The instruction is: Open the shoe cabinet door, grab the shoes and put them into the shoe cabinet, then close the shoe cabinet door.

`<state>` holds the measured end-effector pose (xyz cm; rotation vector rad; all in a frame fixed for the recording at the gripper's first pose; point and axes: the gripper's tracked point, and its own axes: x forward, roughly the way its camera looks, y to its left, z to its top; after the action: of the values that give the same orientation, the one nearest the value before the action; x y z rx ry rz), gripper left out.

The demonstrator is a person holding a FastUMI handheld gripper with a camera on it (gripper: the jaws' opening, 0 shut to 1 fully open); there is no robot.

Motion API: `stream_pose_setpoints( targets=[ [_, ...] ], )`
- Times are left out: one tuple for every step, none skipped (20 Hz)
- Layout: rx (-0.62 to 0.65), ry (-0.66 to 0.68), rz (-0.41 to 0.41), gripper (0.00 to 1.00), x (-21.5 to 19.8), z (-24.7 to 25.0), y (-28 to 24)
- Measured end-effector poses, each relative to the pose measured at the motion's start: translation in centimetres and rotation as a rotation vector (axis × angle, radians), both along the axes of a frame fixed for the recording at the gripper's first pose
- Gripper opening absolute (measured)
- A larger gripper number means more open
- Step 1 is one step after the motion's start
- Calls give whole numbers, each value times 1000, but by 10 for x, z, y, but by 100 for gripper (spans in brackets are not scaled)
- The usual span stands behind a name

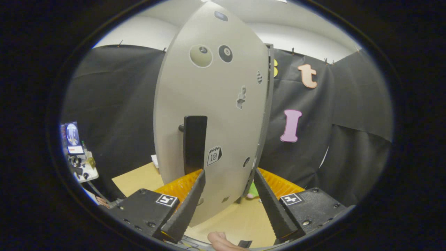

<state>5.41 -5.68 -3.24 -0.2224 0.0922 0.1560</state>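
So the gripper (228, 188) is spread wide here, fingers well apart and nothing pinched between them. The gap is taken up by the lower part of the shoe cabinet door (212, 104), a grey panel standing upright just ahead of the tips. Neither finger clearly presses on it. The left finger's tip sits right under the door's black handle (194, 143), a tall dark bar on a small peg, and looks close to or touching the panel, but I honestly can't tell if there's contact. The right finger's tip lines up with the door's right edge, where the panel meets the rest of the shoe cabinet (269, 104), which only peeks out as a thin dark strip behind it.

The door has a bunch of stickers (225, 53) on it, two billiard balls up high, a calendar-looking one beside the handle, and some smaller bits that are too small to make out.

The cabinet stands on a light wooden tabletop (240, 223), and a small green thing (253, 191) peeks out by the door's bottom right corner, mostly hidden by the right finger. A fingertip (220, 240) of the person pokes in below the gripper. Off beyond the tabletop's left edge there's a cluttered side table (82, 164) with a small screen.
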Motion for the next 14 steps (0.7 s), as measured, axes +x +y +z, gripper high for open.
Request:
stream_pose_setpoints(
  targets=[
    [-11, -6, -11, 93, 2, 1, 6],
    [-20, -14, -20, 93, 6, 1, 12],
    [-25, -18, -27, 93, 10, 0, 20],
    [-25, -17, -34, 93, 13, -2, 28],
    [-23, -14, -39, 93, 15, -4, 37],
    [-22, -10, -39, 93, 18, -6, 46],
    [-24, -4, -35, 93, 20, -7, 56],
    [-34, -9, -21, 94, 25, -7, 66],
    [-44, -12, -14, 94, 30, -7, 77],
    [-49, -6, -11, 95, 33, -12, 86],
    [-46, 6, -14, 97, 37, -16, 96],
    [-42, 16, -20, 98, 41, -19, 101],
    [-31, 13, -26, 98, 45, -18, 107],
    [-15, 2, -34, 98, 48, -14, 112]
  ],
)
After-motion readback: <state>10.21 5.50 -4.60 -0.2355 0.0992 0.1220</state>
